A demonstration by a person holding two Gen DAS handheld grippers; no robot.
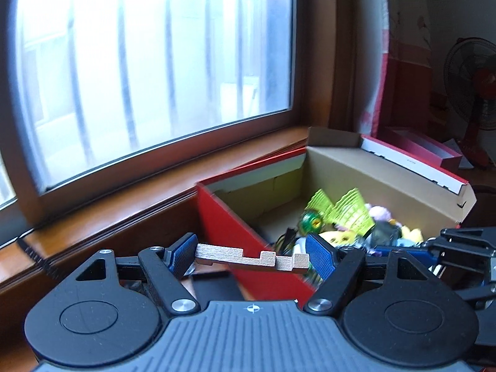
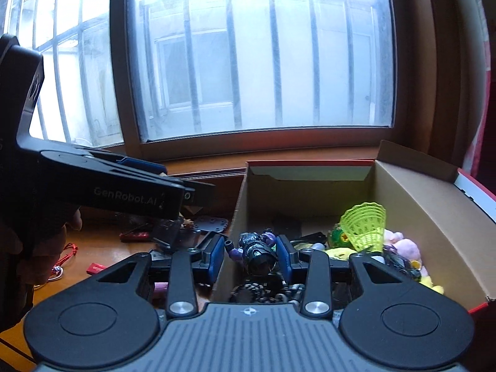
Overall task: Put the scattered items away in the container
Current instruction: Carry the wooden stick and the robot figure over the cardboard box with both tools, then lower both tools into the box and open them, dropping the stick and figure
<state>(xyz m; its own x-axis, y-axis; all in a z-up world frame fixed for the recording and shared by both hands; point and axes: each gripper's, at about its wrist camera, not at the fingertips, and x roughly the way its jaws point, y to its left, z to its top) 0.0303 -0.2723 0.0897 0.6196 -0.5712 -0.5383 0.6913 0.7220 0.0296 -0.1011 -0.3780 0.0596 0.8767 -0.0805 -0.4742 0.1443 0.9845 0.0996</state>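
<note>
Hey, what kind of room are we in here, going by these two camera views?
Probably a room in a home. A wooden table stands against a large barred window, a cardboard box on it holds toys, including a pink plush, and a standing fan is in the corner.

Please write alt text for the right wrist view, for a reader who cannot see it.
The right gripper holds a dark toy figure over an open cardboard box containing toys, including a yellow-green shuttlecock. At left, the left gripper hangs over a cluttered wooden table.
</note>
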